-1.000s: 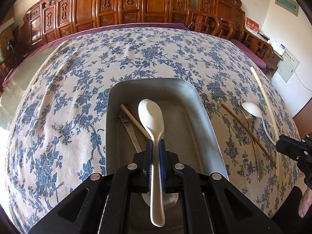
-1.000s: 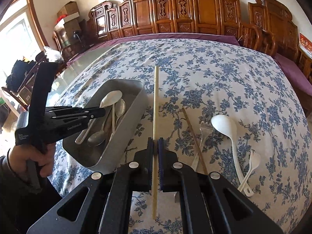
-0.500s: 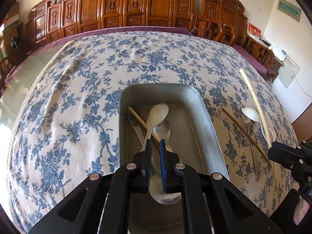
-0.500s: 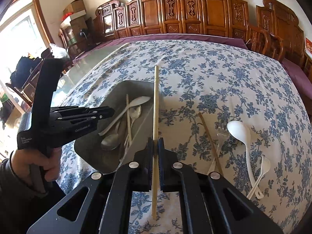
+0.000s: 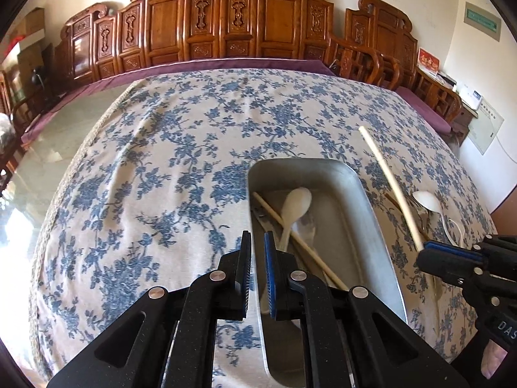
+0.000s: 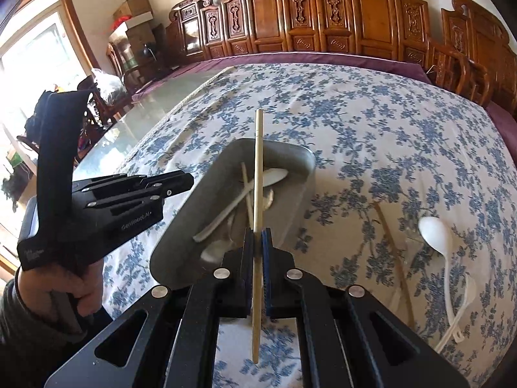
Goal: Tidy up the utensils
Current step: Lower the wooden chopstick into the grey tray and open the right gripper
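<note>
Right wrist view: claw hides part of the tray's utensils.

A grey metal tray sits on the table's blue-flowered cloth, holding a white plastic spoon, a pale chopstick lying diagonally across that spoon's handle, and a metal spoon partly hidden beneath both. A second pale chopstick is pinched between the right tongs, raised over the tray's near end and pointing along its length. On the cloth to the tray's right lie a dark brown chopstick, a white ladle-shaped spoon and a smaller white spoon, close together.
</note>
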`<state>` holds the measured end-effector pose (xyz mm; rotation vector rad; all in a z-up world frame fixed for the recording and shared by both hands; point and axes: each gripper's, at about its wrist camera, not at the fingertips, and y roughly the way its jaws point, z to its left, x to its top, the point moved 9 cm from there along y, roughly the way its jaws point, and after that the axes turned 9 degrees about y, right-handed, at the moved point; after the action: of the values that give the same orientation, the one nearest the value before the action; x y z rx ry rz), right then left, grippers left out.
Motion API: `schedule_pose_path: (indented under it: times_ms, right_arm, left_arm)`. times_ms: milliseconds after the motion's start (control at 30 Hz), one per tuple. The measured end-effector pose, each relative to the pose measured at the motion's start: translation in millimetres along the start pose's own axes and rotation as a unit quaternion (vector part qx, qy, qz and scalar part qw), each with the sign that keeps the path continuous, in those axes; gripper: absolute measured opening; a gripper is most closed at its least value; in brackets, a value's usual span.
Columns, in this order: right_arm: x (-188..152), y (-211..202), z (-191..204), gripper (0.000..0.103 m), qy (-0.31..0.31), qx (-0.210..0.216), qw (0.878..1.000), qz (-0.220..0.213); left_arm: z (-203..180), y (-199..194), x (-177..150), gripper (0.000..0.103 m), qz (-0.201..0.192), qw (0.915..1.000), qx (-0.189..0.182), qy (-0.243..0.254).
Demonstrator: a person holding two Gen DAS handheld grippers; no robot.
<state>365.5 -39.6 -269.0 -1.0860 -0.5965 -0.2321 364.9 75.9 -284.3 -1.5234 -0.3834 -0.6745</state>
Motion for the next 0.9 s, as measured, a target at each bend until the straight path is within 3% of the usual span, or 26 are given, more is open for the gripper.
schedule_pose_path:
  times_ms: [433, 667, 900]
  right_arm:
    - [14.5, 48.0, 17.6, 0.006, 0.015, -0.008, 1.000, 0.022]
    - [0.9, 66.7, 15.2, 0.006, 0.019, -0.016, 0.999, 0.040]
    - [-6.3, 71.1, 14.9, 0.007, 0.017, -0.017, 0.999, 0.046]
  left_arm:
    - [25.3, -9.0, 1.2, 0.007, -0.007, 0.9997, 0.012, -0.018]
    - [29.0, -8.4, 1.7, 0.015, -0.007, 0.9996, 0.015, -0.021]
    - [26.7, -7.4, 1.1, 0.015, -0.006, 0.9998, 0.014, -0.016]
